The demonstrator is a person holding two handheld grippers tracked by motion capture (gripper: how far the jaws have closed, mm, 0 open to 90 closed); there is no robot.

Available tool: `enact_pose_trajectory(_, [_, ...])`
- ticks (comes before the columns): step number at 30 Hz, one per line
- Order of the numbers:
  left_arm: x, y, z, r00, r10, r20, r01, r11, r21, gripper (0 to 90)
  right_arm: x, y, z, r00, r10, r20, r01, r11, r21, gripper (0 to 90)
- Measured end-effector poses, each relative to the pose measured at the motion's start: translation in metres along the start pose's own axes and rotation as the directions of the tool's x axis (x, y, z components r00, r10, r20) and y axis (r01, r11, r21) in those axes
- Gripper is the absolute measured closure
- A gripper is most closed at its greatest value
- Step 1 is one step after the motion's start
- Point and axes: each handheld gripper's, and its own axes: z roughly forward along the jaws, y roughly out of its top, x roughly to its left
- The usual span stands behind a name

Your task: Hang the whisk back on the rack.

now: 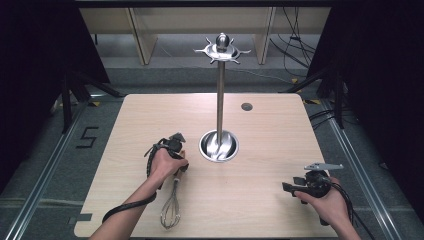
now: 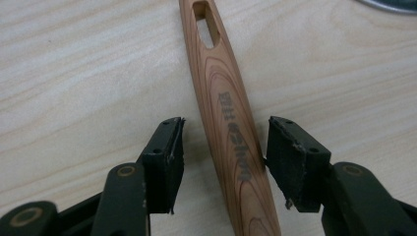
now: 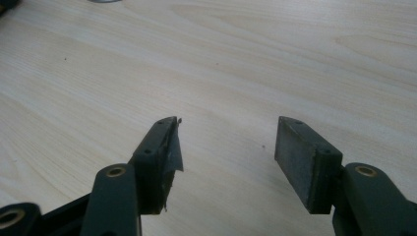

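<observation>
A whisk (image 1: 170, 210) lies on the light wooden table (image 1: 260, 150) at the front left, wire head toward me. Its wooden handle (image 2: 231, 123), with a slot near its far end, runs up between the jaws of my left gripper (image 2: 226, 123). That gripper (image 1: 175, 150) is open and low over the table; its right pad (image 2: 290, 162) is at or almost against the handle, and the left pad (image 2: 164, 162) stands a little apart. My right gripper (image 1: 287, 187) is open over bare table at the front right, with nothing between its pads (image 3: 226, 123).
A steel utensil stand rises from a round base (image 1: 218, 146) at the table's middle, with a tall pole (image 1: 220, 100) and a ring of bare hooks (image 1: 222, 50) on top. A small dark hole (image 1: 246, 106) sits behind it. Black curtains flank the table.
</observation>
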Motion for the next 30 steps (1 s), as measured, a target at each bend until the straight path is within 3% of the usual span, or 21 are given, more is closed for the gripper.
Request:
enact_pose_trajectory(2, [-0.0006,-0.0014,-0.0015,0.9999,-0.005,0.012,0.004,1.0000,0.009,47.3,0.0002,-0.0001,0.0002,1.0000,0.000,0.000,0.000,1.000,0.000,42.8])
enact_pose_trajectory(3, [-0.0012,-0.0021,-0.0020,0.9998,-0.008,0.017,0.007,0.9998,0.021,47.8,-0.0004,0.0010,-0.0025,0.9999,-0.010,0.003,0.010,0.999,0.036,42.7])
enact_pose_trajectory(5, [0.0005,-0.0017,-0.0022,0.9998,0.017,0.012,-0.018,0.9993,0.033,49.6,-0.0010,0.0014,-0.0038,0.9997,-0.022,0.011,0.021,0.999,0.050,42.7])
enact_pose_trajectory(7, [0.0005,-0.0022,-0.0012,0.9998,0.016,0.011,-0.017,0.9995,0.028,51.8,-0.0010,0.0014,-0.0039,0.9997,-0.023,0.011,0.022,0.998,0.051,42.7])
enact_pose_trajectory(9, [-0.0008,-0.0012,-0.0015,0.9997,0.008,0.022,-0.009,0.9993,0.036,53.8,0.0016,0.0013,-0.0053,0.9998,0.017,0.011,-0.018,0.997,0.075,42.6])
enact_pose_trajectory(11, [-0.0015,0.0002,-0.0018,0.9988,0.045,0.017,-0.046,0.9976,0.051,57.3,0.0015,0.0012,-0.0052,0.9998,0.019,0.009,-0.019,0.997,0.078,42.6])
enact_pose_trajectory(12, [-0.0021,0.0004,-0.0017,0.9984,0.053,0.019,-0.054,0.9971,0.054,58.1,0.0020,-0.0002,-0.0012,0.9996,0.026,0.004,-0.026,0.999,0.032,42.6])
enact_pose_trajectory(13, [-0.0018,0.0011,-0.0014,0.9970,0.077,0.011,-0.077,0.9956,0.054,59.2,0.0018,0.0002,-0.0024,0.9997,0.026,0.000,-0.026,0.999,0.046,42.6])
enact_pose_trajectory(14, [-0.0043,0.0006,-0.0005,0.9986,0.052,0.005,-0.053,0.9977,0.044,59.7,0.0015,0.0013,-0.0052,0.9998,0.018,0.008,-0.018,0.997,0.077,42.6])
enact_pose_trajectory(15, [-0.0036,0.0010,-0.0006,0.9978,0.067,0.003,-0.067,0.9968,0.045,60.1,0.0019,-0.0004,-0.0008,0.9996,0.028,-0.002,-0.028,0.999,0.023,42.6])
enact_pose_trajectory(17, [-0.0015,0.0016,-0.0021,0.9957,0.093,-0.006,-0.092,0.9935,0.066,61.3,0.0019,-0.0004,-0.0009,0.9996,0.027,-0.002,-0.027,0.999,0.024,42.6])
enact_pose_trajectory(19, [-0.0003,0.0004,-0.0019,0.9967,0.082,-0.002,-0.081,0.9953,0.052,63.3,0.0003,-0.0003,0.0002,1.0000,0.002,-0.005,-0.002,1.000,0.005,42.6])
enact_pose_trajectory(20, [0.0003,0.0002,-0.0023,0.9965,0.083,-0.002,-0.083,0.9952,0.053,65.2,0.0024,-0.0004,-0.0011,0.9994,0.034,-0.004,-0.034,0.999,0.024,42.6])
enact_pose_trajectory(22, [0.0012,-0.0014,-0.0022,0.9951,0.099,-0.004,-0.099,0.9945,0.034,67.6,0.0025,-0.0004,-0.0011,0.9995,0.033,-0.005,-0.033,0.999,0.022,42.6])
enact_pose_trajectory(24, [0.0013,-0.0019,-0.0021,0.9959,0.091,0.000,-0.091,0.9954,0.032,67.6,0.0026,-0.0004,-0.0009,0.9995,0.032,-0.006,-0.032,0.999,0.021,42.6])
enact_pose_trajectory(25, [0.0026,-0.0018,-0.0040,0.9949,0.100,0.011,-0.100,0.9934,0.056,67.6,0.0030,-0.0003,-0.0008,0.9994,0.034,-0.007,-0.034,0.999,0.021,42.5])
enact_pose_trajectory(27, [0.0026,-0.0019,-0.0039,0.9950,0.099,0.015,-0.100,0.9935,0.055,67.7,0.0034,-0.0001,-0.0008,0.9993,0.037,-0.006,-0.037,0.999,0.021,42.6])
enact_pose_trajectory(30, [0.0023,-0.0021,-0.0037,0.9956,0.090,0.024,-0.091,0.9949,0.044,67.7,0.0014,-0.0008,-0.0001,1.0000,0.008,-0.002,-0.008,1.000,0.009,42.6])
